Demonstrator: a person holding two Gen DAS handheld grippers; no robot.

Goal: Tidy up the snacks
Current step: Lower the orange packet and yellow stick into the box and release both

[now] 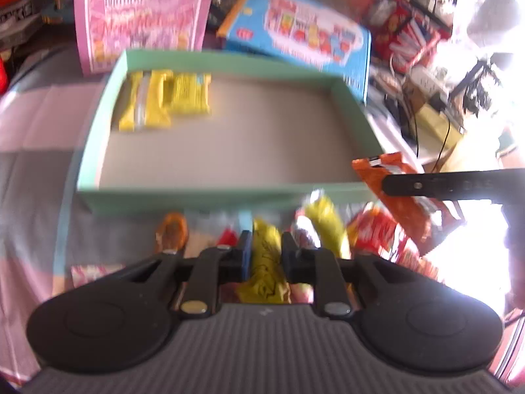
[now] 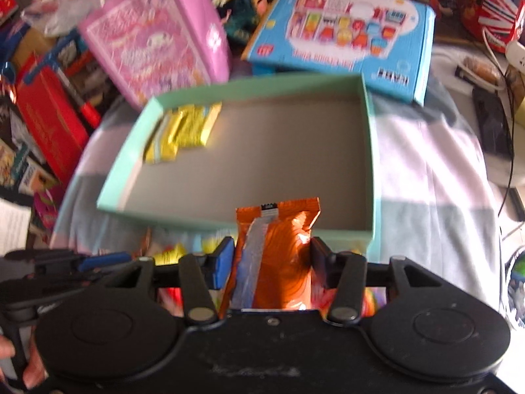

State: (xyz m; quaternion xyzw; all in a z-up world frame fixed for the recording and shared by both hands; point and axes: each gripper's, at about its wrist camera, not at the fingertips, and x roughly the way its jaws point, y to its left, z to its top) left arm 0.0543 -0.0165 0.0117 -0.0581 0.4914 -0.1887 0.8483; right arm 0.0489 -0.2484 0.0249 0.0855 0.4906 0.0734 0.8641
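A mint-green tray (image 1: pixel 213 193) lies on the cloth, with two or three yellow packets (image 1: pixel 164 101) in its far left corner. My left gripper (image 1: pixel 265 239) is shut on a yellow snack packet (image 1: pixel 262 272), above a pile of loose snacks (image 1: pixel 377 233) in front of the tray. In the right wrist view, my right gripper (image 2: pixel 272 246) is shut on an orange packet (image 2: pixel 279 229), just before the tray's (image 2: pixel 131 180) near wall. That orange packet (image 1: pixel 377 170) also shows in the left wrist view, at the tray's near right corner.
Behind the tray a pink box (image 1: pixel 141 10) stands and a blue toy box (image 1: pixel 305 32) lies flat. Red boxes (image 2: pixel 49 121) are stacked at the left. Cables and clutter (image 1: pixel 426 98) fill the right side. A grey and pink cloth (image 2: pixel 426 164) covers the surface.
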